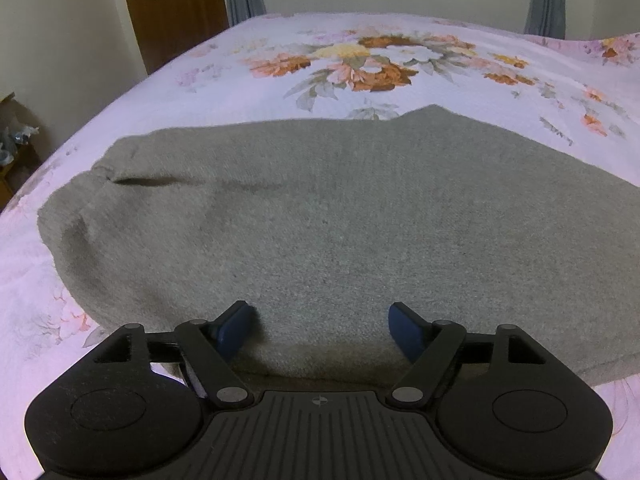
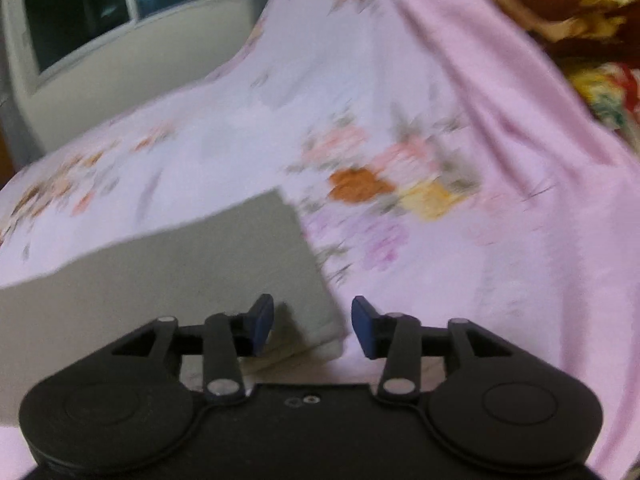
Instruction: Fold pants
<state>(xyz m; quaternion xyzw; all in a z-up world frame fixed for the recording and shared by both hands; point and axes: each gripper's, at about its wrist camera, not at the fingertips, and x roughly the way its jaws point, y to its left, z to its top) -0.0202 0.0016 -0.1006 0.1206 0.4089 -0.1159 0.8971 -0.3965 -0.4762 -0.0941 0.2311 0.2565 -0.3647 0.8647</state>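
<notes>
Grey pants (image 1: 320, 208): flat on floral bedsheet (image 1: 360, 60) (folded corner visible). 2 grippers: left gripper (image 1: 322, 330) wide apart, empty; right gripper (image 2: 313, 326) parted, gripping nothing.

The right gripper (image 2: 312, 326) hovers with blue pads parted over a corner of grey pants (image 2: 192, 272) on a pink floral bedspread (image 2: 440, 80), a dark window (image 2: 100, 4) behind.

Gray pants (image 1: 320, 208) cover the near bedspread (image 1: 360, 60); flowered cloth beyond them lies bare, free to pass. Right side: bedspread rises in a fold (image 2: 500, 100), pillow (image 2: 568, 4) behind it blocks.
</notes>
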